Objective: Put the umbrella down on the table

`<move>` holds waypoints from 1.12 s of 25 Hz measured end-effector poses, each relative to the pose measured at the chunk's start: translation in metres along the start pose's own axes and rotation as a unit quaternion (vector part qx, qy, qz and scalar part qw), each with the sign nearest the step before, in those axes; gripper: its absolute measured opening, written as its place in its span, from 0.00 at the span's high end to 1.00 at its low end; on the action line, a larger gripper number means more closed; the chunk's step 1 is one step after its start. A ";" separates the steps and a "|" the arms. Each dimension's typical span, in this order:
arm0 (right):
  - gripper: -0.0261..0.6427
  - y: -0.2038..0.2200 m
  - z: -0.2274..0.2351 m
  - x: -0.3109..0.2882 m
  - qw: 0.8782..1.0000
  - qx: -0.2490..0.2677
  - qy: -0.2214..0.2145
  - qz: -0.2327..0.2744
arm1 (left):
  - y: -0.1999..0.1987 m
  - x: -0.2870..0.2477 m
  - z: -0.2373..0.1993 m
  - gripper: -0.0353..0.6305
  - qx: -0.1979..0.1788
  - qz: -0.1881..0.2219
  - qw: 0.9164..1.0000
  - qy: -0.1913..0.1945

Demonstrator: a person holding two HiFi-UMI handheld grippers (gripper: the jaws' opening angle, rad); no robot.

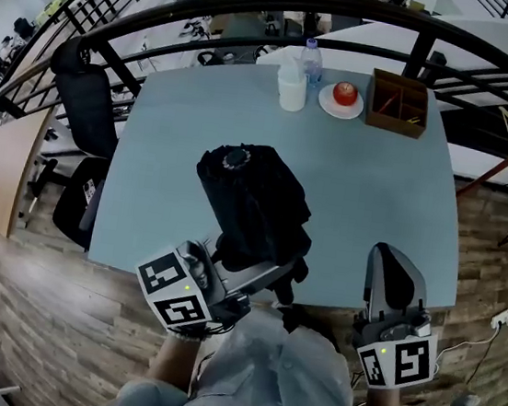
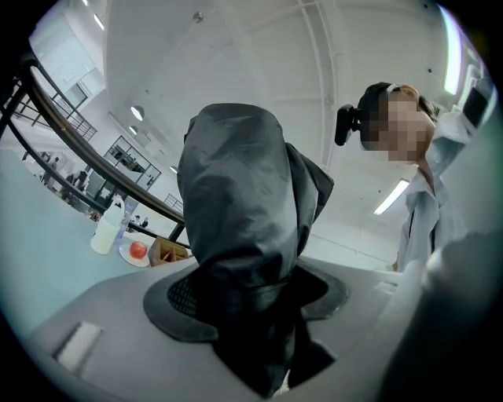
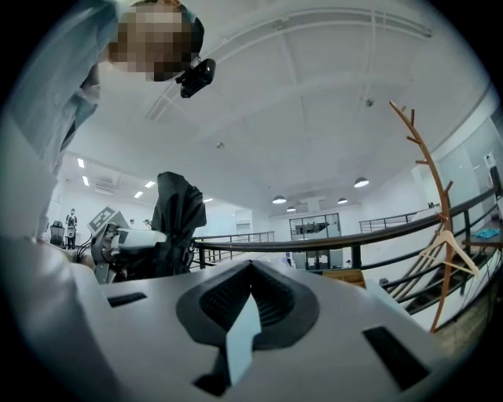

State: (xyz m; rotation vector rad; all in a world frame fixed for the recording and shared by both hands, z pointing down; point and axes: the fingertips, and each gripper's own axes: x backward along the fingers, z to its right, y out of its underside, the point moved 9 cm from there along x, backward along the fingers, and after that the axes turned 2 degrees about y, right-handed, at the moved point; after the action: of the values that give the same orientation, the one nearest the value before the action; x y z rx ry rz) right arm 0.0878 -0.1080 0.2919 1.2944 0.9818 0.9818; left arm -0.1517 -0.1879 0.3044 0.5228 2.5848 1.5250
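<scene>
Umbrella (image 1: 252,202), folded, black, stands upright in the left gripper (image 1: 262,265). Jaws are wide but clamped round its lower part, so the bulk rises above the grip, prob. for control before laying it flat. It hangs over the near part of the table (image 1: 169,140), apparently not resting on it yet. Right gripper (image 1: 396,264) has jaws all but together w/ nothing between, kept beside at the table's edge, likely to stay out of the way. Bottle (image 1: 312,61), apple (image 1: 345,92) and wooden box (image 1: 398,103) sit at the far edge, well apart, so mid-table suits the set-down.

Umbrella (image 1: 253,197) over the table (image 1: 179,141) near its front edge; jug (image 1: 291,88), plate (image 1: 327,106), box (image 1: 398,103) along far edge.
</scene>
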 end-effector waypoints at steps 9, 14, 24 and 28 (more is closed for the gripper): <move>0.97 0.009 -0.010 -0.008 1.000 0.001 0.015 -0.013 | 0.003 0.007 -0.023 0.55 0.008 -0.014 1.000 0.004; 0.97 0.012 -0.008 -0.015 1.000 -0.001 0.012 -0.015 | 0.002 0.008 -0.030 0.55 0.006 -0.018 1.000 -0.003; 0.97 0.016 0.009 -0.042 1.000 -0.010 -0.014 -0.016 | -0.002 -0.004 -0.049 0.55 -0.003 -0.027 0.999 -0.032; 0.97 0.020 0.030 -0.050 1.000 -0.015 -0.018 -0.019 | -0.003 -0.023 -0.063 0.55 -0.012 -0.041 0.998 -0.041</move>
State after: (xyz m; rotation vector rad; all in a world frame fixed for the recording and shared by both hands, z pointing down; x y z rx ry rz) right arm 0.1017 -0.1644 0.3140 1.2603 0.9576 0.9383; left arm -0.1468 -0.2489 0.3310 0.4622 2.4906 1.4756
